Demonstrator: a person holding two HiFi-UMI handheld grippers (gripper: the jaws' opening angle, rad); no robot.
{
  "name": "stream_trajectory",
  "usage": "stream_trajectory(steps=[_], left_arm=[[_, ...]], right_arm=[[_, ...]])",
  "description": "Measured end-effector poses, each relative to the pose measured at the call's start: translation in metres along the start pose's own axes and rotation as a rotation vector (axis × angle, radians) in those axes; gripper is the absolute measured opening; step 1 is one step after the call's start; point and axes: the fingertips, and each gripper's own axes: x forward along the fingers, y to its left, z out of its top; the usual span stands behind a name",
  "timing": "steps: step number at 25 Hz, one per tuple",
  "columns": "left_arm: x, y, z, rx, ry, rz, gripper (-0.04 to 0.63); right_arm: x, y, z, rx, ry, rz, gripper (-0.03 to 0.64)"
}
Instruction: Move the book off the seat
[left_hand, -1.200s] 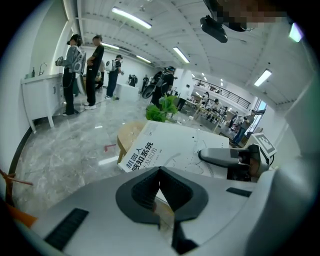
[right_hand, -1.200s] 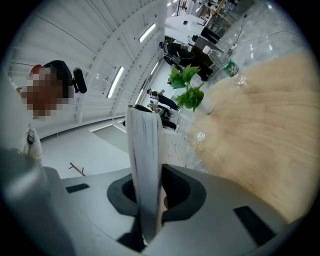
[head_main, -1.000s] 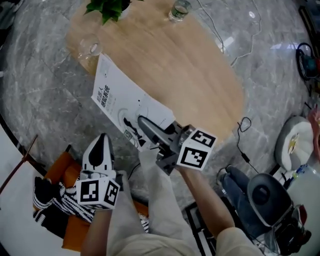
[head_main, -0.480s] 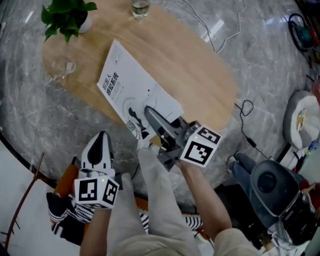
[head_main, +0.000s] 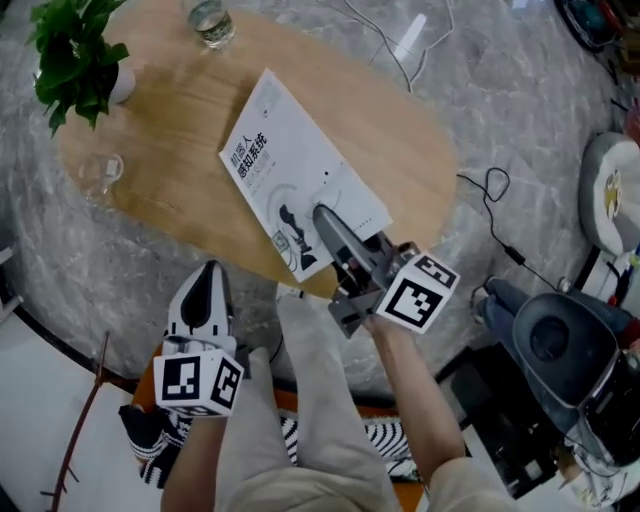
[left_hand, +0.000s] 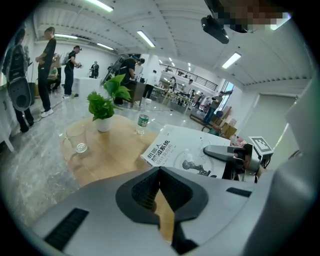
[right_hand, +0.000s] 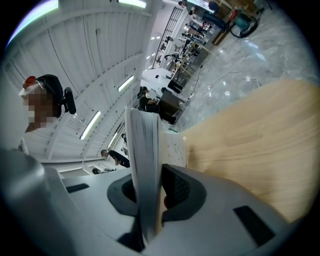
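View reference: head view; clock directions are read on that picture.
Book (head_main: 300, 185): white cover with dark print, off the seat and over the wooden table (head_main: 190, 130). Its long side runs from 11 o'clock to 5 o'clock. Whether it rests on the tabletop or is held just above it cannot be told.
Right gripper (head_main: 325, 218): enters from 5 o'clock of the book and reaches over the near corner of the cover.
Right jaws: pinching the book. In the right gripper view the page block (right_hand: 145, 165) stands edge-on between the two pads, and both pads press on it.
Left gripper (head_main: 207, 280): at 7 o'clock of the book, off the table edge, apart from the book.
Left jaws: pressed together at the tips, nothing between them; the left gripper view (left_hand: 160, 172) shows the book (left_hand: 185, 150) beyond them at 1 o'clock.
Seat (head_main: 290, 402): orange, at 6 o'clock of the book, mostly covered by the person's legs; a striped cloth (head_main: 160, 440) lies at its 9 o'clock end.
Plant (head_main: 75, 60): on the table at 10 o'clock of the book.
Glass (head_main: 100, 178): on the table at 9 o'clock of the book, near the table edge.
Bottle (head_main: 210, 20): on the table at 11 o'clock of the book.
Cable (head_main: 500, 215): on the grey floor (head_main: 500, 100) at 3 o'clock of the table.
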Motion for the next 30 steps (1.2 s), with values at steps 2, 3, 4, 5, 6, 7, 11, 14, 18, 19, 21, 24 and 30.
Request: stream_trajectory(steps=[2, 3, 4, 5, 6, 7, 11, 14, 18, 19, 21, 24, 30], left_arm=[[0.006, -0.009, 0.001, 0.024, 0.012, -0.024, 0.008], [0.01, -0.014, 0.001, 0.036, 0.019, -0.036, 0.008], [0.013, -0.018, 0.001, 0.046, 0.025, -0.048, 0.008], [0.016, -0.022, 0.001, 0.055, 0.03, -0.058, 0.008], [0.02, -0.027, 0.001, 0.063, 0.034, -0.068, 0.008], [0.023, -0.032, 0.001, 0.07, 0.037, -0.078, 0.008], [0.031, -0.049, -0.004, 0.094, 0.057, -0.109, 0.009], [0.036, -0.057, -0.009, 0.11, 0.072, -0.125, 0.008], [0.038, -0.068, -0.018, 0.122, 0.092, -0.137, 0.008], [0.039, -0.07, -0.019, 0.126, 0.096, -0.141, 0.008], [0.04, -0.072, -0.022, 0.134, 0.104, -0.146, 0.008], [0.043, -0.078, -0.025, 0.143, 0.115, -0.151, 0.008], [0.046, -0.094, -0.035, 0.149, 0.128, -0.173, 0.008]], right_arm=[[-0.009, -0.007, 0.008, 0.011, -0.039, -0.017, 0.048], [-0.014, -0.01, 0.01, 0.018, -0.059, -0.027, 0.048], [-0.019, -0.014, 0.013, 0.024, -0.078, -0.037, 0.048], [-0.023, -0.018, 0.016, 0.029, -0.097, -0.047, 0.048], [-0.029, -0.022, 0.02, 0.034, -0.115, -0.058, 0.048], [-0.034, -0.027, 0.024, 0.038, -0.133, -0.07, 0.048], [-0.056, -0.045, 0.033, 0.055, -0.189, -0.118, 0.048], [-0.071, -0.059, 0.034, 0.062, -0.224, -0.155, 0.048], [-0.09, -0.077, 0.039, 0.059, -0.257, -0.198, 0.049], [-0.093, -0.081, 0.039, 0.066, -0.268, -0.204, 0.049], [-0.097, -0.088, 0.039, 0.083, -0.285, -0.213, 0.049], [-0.1, -0.098, 0.036, 0.07, -0.286, -0.244, 0.048], [-0.12, -0.128, 0.035, 0.072, -0.319, -0.38, 0.049]])
